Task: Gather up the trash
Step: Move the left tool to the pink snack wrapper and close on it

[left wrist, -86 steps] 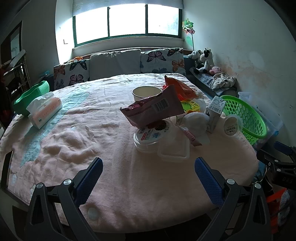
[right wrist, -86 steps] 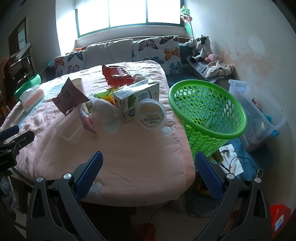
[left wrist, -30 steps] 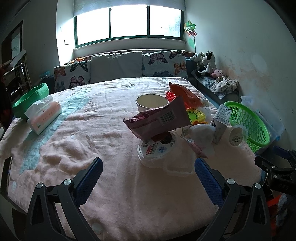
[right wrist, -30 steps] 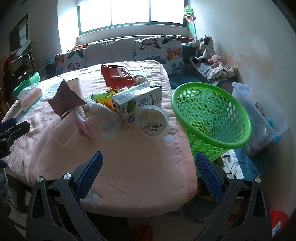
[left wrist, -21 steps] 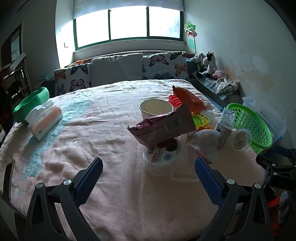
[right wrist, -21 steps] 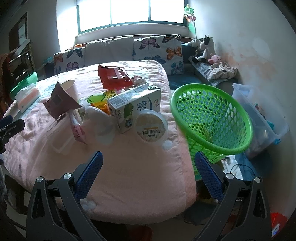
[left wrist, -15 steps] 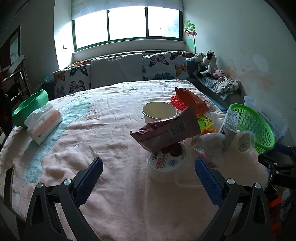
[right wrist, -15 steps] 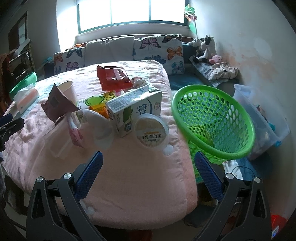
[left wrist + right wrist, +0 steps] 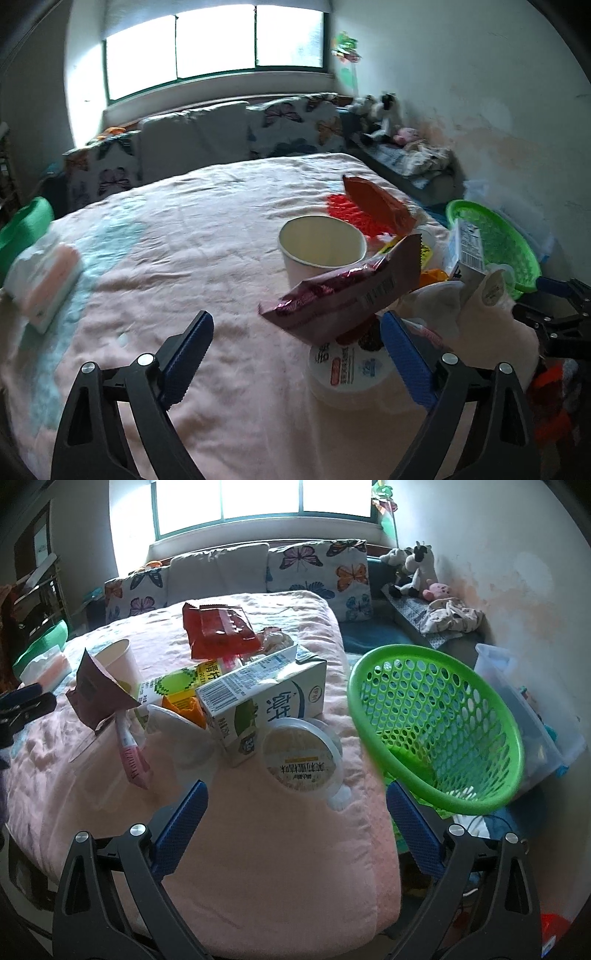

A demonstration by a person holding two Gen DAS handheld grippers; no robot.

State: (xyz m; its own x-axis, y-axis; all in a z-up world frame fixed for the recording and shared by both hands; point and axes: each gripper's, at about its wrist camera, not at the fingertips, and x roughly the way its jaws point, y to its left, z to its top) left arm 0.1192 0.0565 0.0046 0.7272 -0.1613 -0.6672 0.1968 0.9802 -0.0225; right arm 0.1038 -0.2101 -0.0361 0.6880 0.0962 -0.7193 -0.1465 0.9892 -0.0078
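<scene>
Your green basket (image 9: 436, 723) stands just off the bed's (image 9: 258, 849) right edge, tilted toward you; through its mesh it looks empty; 1 clear plastic bin (image 9: 532, 716) sits behind it, contents too blurred to name. On the pink bedspread the trash lies in 1 heap: 1 paper cup (image 9: 321, 251) upright and empty; 1 milk carton (image 9: 266, 701) on its side; 1 round lidded tub (image 9: 301, 753) leaning on that carton; 1 more lidded tub (image 9: 351, 373) under the maroon wrapper (image 9: 347, 295); 1 red snack bag (image 9: 219, 629); 1 pink tube (image 9: 131, 753). Your left gripper (image 9: 295, 350) is wide but closing, with nothing pressed between its pads; your right gripper (image 9: 295, 823) is wide and empty, the leaning tub just ahead.
</scene>
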